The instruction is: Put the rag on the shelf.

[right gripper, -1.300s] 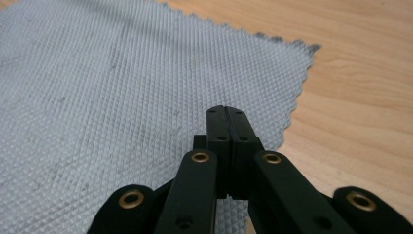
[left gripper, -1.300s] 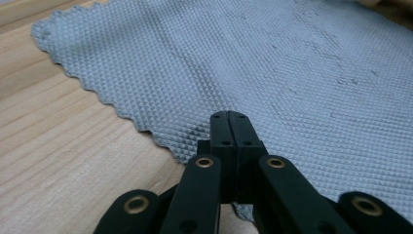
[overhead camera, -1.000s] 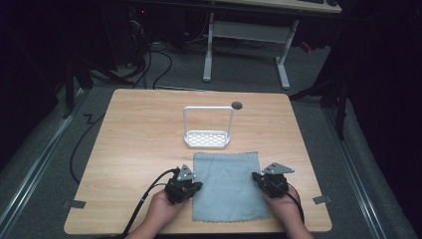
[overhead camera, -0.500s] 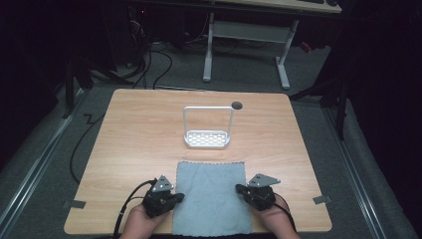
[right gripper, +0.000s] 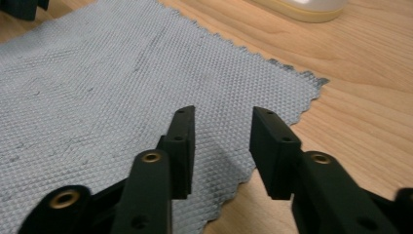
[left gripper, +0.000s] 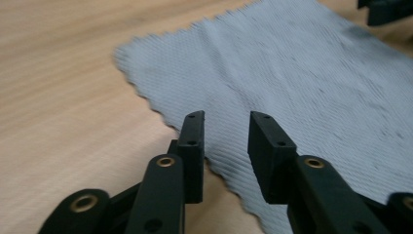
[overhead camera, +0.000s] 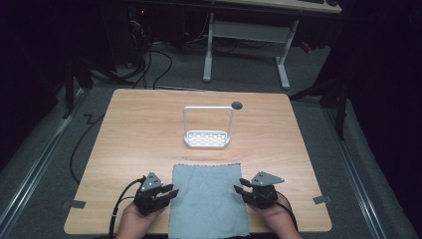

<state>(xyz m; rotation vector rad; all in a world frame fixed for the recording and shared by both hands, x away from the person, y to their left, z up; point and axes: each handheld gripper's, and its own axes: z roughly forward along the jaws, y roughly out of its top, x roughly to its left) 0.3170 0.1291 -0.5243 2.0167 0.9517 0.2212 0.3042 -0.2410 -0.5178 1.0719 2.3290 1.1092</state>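
High view first: a grey-blue woven cloth (overhead camera: 208,199) lies flat at the near edge of the pale wooden table (overhead camera: 139,129), between both grippers. Left gripper (overhead camera: 169,193) and right gripper (overhead camera: 240,186), jaws parted and empty, face inward at its side edges, equally near.

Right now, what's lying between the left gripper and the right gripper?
In the high view, the grey cloth lies flat between the left gripper and the right gripper.
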